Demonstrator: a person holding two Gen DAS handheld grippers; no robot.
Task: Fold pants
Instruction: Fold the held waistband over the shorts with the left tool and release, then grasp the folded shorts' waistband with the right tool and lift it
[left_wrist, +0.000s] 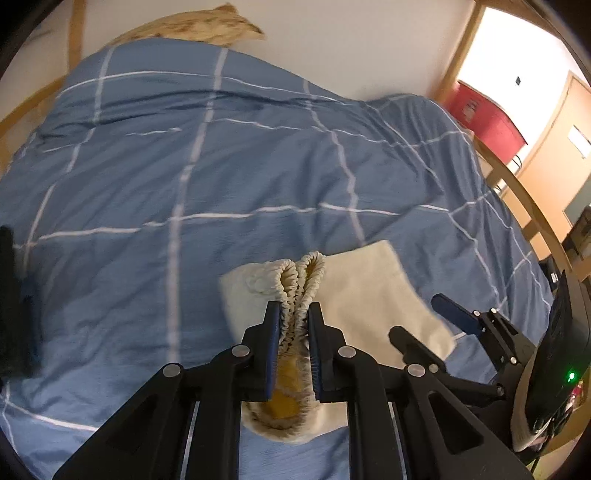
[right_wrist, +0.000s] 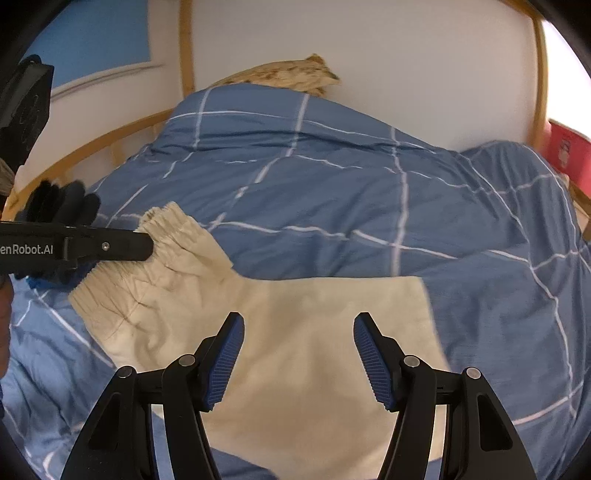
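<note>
Cream pants (right_wrist: 295, 332) lie folded on the blue checked duvet (right_wrist: 332, 192). Their elastic waistband (right_wrist: 166, 236) is lifted at the left. My left gripper (left_wrist: 293, 310) is shut on the bunched waistband (left_wrist: 299, 280); it also shows in the right wrist view (right_wrist: 146, 245), reaching in from the left. My right gripper (right_wrist: 299, 325) is open and empty, just above the middle of the pants. In the left wrist view it (left_wrist: 424, 321) shows at the right, over the folded pants (left_wrist: 373, 295).
A beige patterned pillow (right_wrist: 284, 75) lies at the head of the bed against the white wall. A wooden bed frame (left_wrist: 517, 192) runs along the right edge. A red box (left_wrist: 484, 118) stands beyond it near a doorway.
</note>
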